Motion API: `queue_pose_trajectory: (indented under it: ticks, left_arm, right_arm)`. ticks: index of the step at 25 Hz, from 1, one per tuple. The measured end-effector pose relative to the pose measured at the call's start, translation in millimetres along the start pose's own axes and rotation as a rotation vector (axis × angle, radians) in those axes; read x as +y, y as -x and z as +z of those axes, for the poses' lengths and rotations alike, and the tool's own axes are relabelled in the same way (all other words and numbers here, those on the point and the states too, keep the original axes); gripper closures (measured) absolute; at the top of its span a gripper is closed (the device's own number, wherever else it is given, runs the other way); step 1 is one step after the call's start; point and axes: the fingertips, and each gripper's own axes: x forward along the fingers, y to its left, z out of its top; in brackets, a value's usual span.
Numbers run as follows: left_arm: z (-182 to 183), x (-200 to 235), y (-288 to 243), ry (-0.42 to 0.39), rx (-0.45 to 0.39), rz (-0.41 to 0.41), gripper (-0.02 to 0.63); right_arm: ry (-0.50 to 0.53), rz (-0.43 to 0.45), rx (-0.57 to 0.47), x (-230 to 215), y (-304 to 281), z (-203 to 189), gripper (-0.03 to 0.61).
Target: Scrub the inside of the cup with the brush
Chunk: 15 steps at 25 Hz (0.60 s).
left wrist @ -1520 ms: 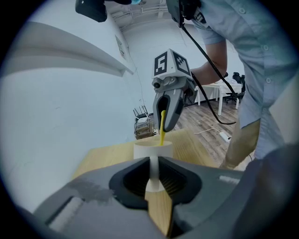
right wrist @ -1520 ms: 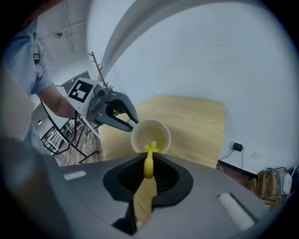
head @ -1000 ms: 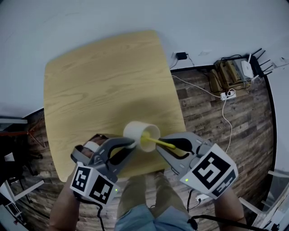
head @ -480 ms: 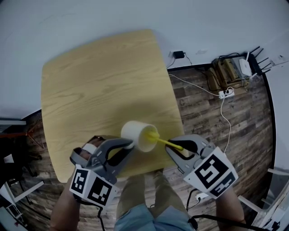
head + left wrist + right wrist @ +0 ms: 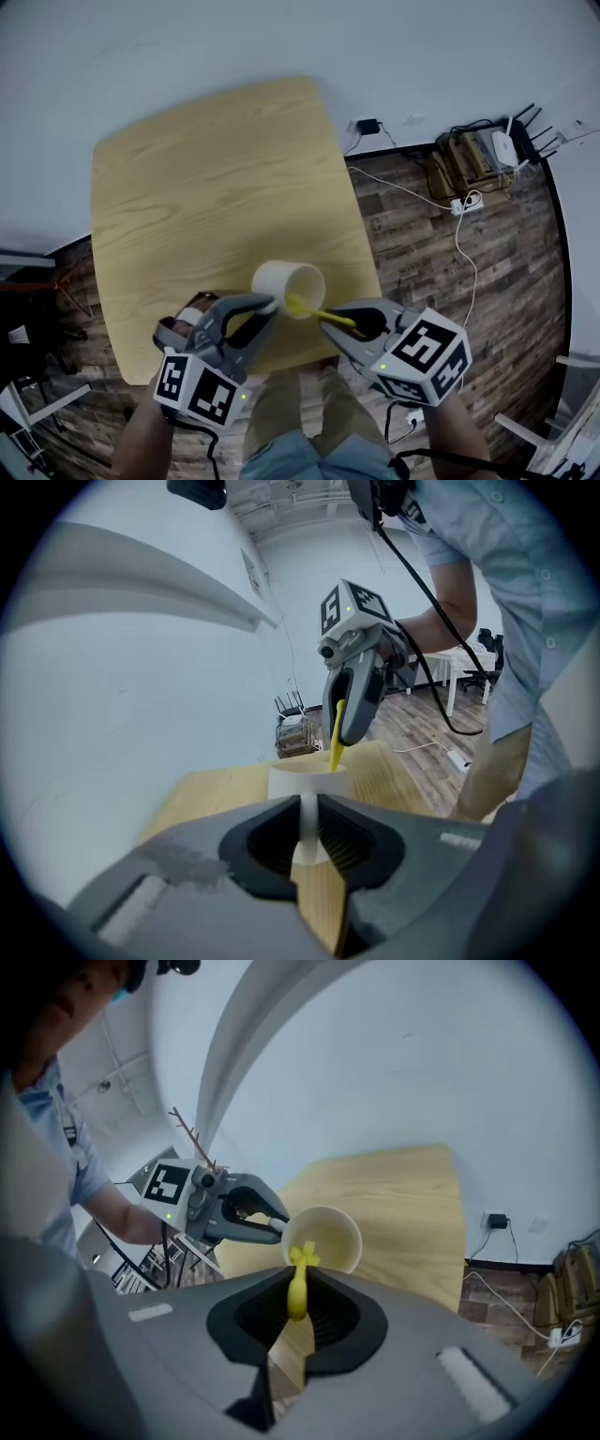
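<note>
Fingers (image 5: pixel 265 841) of the left gripper (image 5: pixel 308 810) are clamped on the narrow white handle of the cream-white cylindrical cup (image 5: pixel 307 778). The handle stands upright between the two dark ribbed pads, and the cup body sits just past the fingertips. The cup is tipped, so that its open mouth faces the other gripper.

The right gripper (image 5: pixel 299 1279) has its fingers (image 5: pixel 335 1321) closed on the slim yellow plastic brush (image 5: pixel 298 1299). The fingers hold the brush by the thick end of its handle, with the stem running straight out ahead of the fingertips. The frilled yellow brush head reaches just inside the cup's rim, low in the mouth on the side nearest these fingers. I cannot tell whether it touches the inner wall.

In the head view the two sets of fingers point toward each other, with the cup between their tips. The left ones meet the cup at its near side, and the right ones are a little apart from it, joined to it only by the brush.

The cup is over the near edge of the pale wooden surface (image 5: pixel 216 187) with rounded corners. Whether its base rests there cannot be made out. The rest of the surface stretches away beyond the fingertips.

Well off to the outer side of the right fingers lies a dark wood-plank floor (image 5: pixel 441 272). A white power strip (image 5: pixel 466 202) and trailing cables lie on it.
</note>
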Motion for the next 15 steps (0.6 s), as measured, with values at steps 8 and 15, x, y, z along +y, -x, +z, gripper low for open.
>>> queue_pose_trajectory:
  ticks: [8,15]
  left_arm:
    - [-11,4,5,0.123,-0.046,0.056,0.538]
    - [-21,8,10,0.275,-0.132,0.154,0.538]
  right_arm:
    - [-0.071,0.028,-0.155,5,21,30,0.540]
    - [-0.070,0.017,-0.261,6,46,43,0.540]
